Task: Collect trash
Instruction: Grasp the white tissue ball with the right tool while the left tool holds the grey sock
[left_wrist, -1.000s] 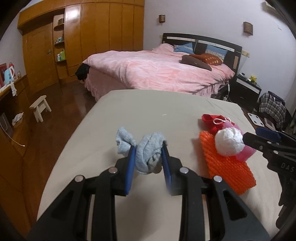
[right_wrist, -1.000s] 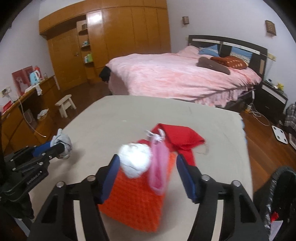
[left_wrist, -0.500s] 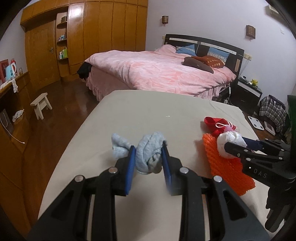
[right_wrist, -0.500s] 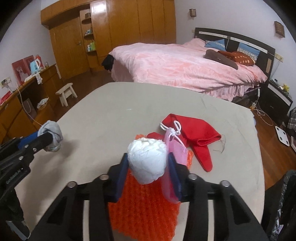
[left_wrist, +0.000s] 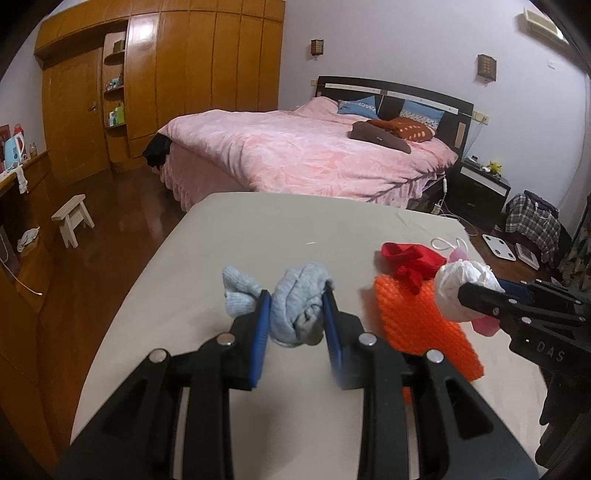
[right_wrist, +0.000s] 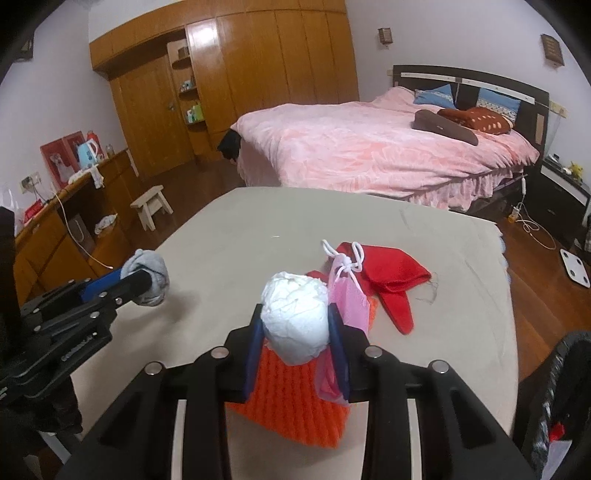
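Since earlier, your right gripper (right_wrist: 295, 332) clamps and lifts the white paper wad (right_wrist: 295, 317); left gripper (left_wrist: 295, 317) pinches the grey-blue sock (left_wrist: 299, 306), both bin-ready.

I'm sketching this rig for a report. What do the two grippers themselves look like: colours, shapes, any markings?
Both look alike. The left gripper and right gripper have matte black angular bodies with triangular cut-outs, round silver bolt heads on the linkage bars, and flat blue pads lining the inner finger faces. Seen from the left wrist view, the right gripper's side carries raised "DAS" lettering. No cables or sleeves show.
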